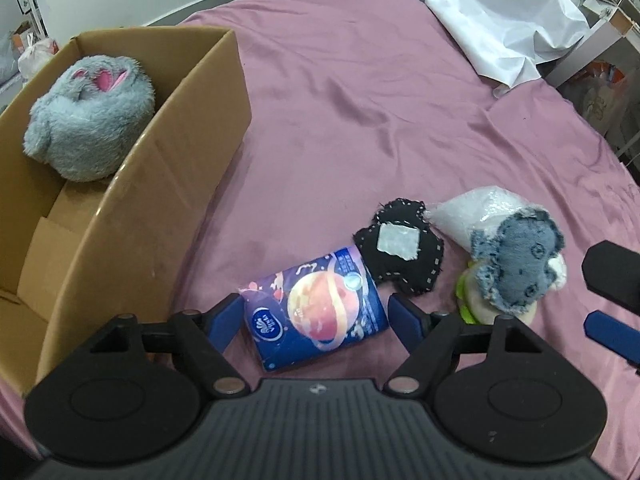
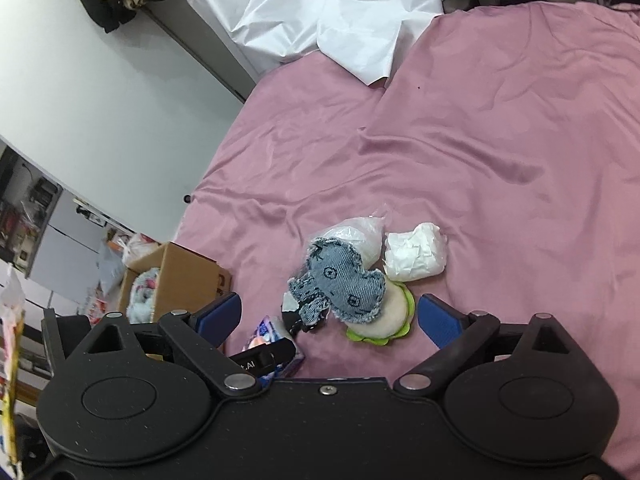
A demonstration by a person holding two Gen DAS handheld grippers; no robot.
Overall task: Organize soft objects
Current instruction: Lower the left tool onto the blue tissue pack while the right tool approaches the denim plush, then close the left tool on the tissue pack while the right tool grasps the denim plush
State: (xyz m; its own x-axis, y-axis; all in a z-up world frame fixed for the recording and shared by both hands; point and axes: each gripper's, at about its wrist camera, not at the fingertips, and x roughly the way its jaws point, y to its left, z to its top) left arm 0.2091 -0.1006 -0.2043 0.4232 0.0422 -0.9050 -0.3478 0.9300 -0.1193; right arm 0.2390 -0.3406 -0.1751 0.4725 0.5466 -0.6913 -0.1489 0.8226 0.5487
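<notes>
While both grippers are hovering wide apart and holding nothing, the left gripper (image 1: 316, 312) is straddling the tissue pack (image 1: 320, 308) on the pink sheet (image 1: 360, 100), the right gripper (image 2: 328, 316) is facing the denim plush (image 2: 340, 284), possibly overlapping the burger toy (image 2: 384, 316), and the grey plush (image 1: 90, 116) is sitting in the cardboard box (image 1: 160, 184).

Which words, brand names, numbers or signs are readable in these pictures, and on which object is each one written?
"Vinda": white logo on the dark blue planet-print tissue pack, small and only just legible.
".AI": white letters on a black part of the left hand-held gripper, beginning hidden.
Dark print on the brown cardboard box: too small to read.
Other small print on the tissue pack: blurred.
</notes>
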